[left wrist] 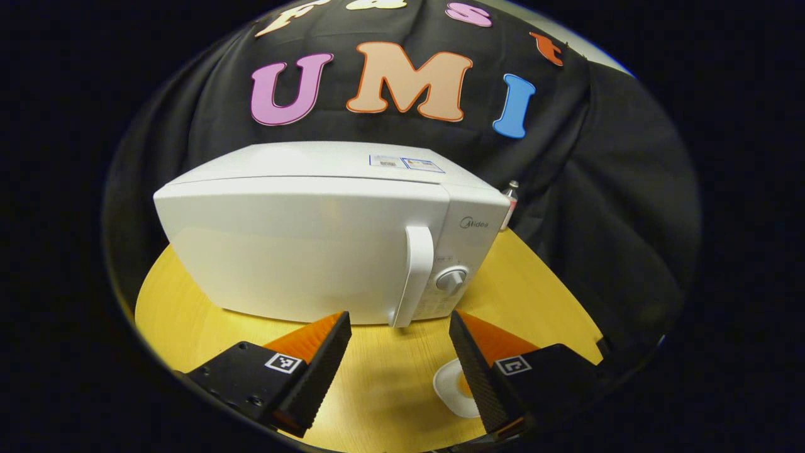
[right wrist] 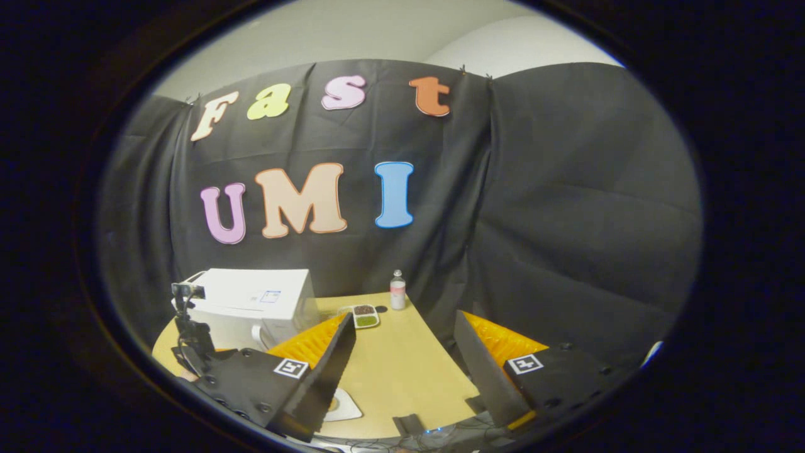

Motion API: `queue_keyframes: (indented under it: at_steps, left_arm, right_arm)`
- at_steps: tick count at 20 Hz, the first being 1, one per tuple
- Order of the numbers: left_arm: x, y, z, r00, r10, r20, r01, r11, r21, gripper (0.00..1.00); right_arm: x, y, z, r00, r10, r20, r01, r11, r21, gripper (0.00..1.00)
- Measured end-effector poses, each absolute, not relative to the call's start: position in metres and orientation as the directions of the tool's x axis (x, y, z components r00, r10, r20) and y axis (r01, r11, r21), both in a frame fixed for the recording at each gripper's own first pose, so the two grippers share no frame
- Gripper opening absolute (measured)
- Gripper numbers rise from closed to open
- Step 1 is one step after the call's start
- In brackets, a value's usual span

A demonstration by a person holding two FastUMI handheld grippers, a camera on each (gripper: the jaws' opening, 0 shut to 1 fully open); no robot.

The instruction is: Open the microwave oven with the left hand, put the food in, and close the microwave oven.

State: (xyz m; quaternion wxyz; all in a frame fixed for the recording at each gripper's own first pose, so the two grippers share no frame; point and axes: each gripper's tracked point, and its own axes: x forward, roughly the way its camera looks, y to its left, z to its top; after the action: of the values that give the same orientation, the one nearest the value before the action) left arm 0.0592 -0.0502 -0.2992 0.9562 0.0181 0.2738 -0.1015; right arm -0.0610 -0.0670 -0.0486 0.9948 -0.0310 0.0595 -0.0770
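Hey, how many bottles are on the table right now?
1. The bottle stands upright at the table's far edge by the black cloth, to the right of the microwave. In the left gripper view its top peeks from behind the microwave, which may hide others.

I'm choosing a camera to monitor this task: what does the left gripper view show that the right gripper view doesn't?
Left gripper view: the microwave front-on, door closed, its handle and dial. Right gripper view: a divided food tray beside the bottle. Both: microwave, bottle, wooden table, white dish.
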Motion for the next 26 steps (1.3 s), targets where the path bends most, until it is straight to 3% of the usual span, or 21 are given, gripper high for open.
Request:
queue_keyframes:
  at_steps: [6, 7, 10, 15, 16, 17, 20, 26]
  left_arm:
    - [0.088, -0.045, -0.338, 0.815, -0.128, -0.565, 0.179, 0.983, 0.035, 0.94]
    - [0.093, -0.044, -0.341, 0.814, -0.117, -0.569, 0.172, 0.984, 0.045, 0.99]
    - [0.104, -0.044, -0.349, 0.812, -0.103, -0.574, 0.160, 0.986, 0.048, 0.83]
    - [0.110, -0.049, -0.356, 0.803, -0.095, -0.588, 0.155, 0.986, 0.052, 0.73]
    - [0.110, -0.051, -0.358, 0.800, -0.099, -0.592, 0.159, 0.986, 0.050, 0.61]
    - [0.111, -0.054, -0.359, 0.799, -0.101, -0.593, 0.159, 0.986, 0.046, 0.60]
    - [0.113, -0.056, -0.362, 0.794, -0.094, -0.601, 0.146, 0.989, 0.038, 0.36]
    - [0.110, -0.056, -0.364, 0.790, -0.086, -0.607, 0.154, 0.986, 0.061, 0.18]
  right_arm:
    - [-0.053, -0.052, -0.061, 0.983, -0.106, -0.153, 0.109, 0.994, 0.010, 0.92]
    - [-0.051, -0.052, -0.062, 0.982, -0.103, -0.158, 0.107, 0.994, 0.019, 0.92]
    - [-0.046, -0.058, -0.069, 0.977, -0.113, -0.179, 0.122, 0.992, 0.039, 0.92]
    - [-0.041, -0.066, -0.082, 0.968, -0.124, -0.217, 0.143, 0.987, 0.073, 0.92]
    - [-0.041, -0.067, -0.084, 0.967, -0.127, -0.222, 0.146, 0.986, 0.074, 0.92]
    - [-0.040, -0.067, -0.085, 0.966, -0.127, -0.227, 0.148, 0.986, 0.075, 0.92]
    - [-0.039, -0.064, -0.087, 0.966, -0.122, -0.229, 0.142, 0.987, 0.074, 0.92]
    - [-0.039, -0.058, -0.094, 0.964, -0.110, -0.241, 0.131, 0.989, 0.069, 0.92]
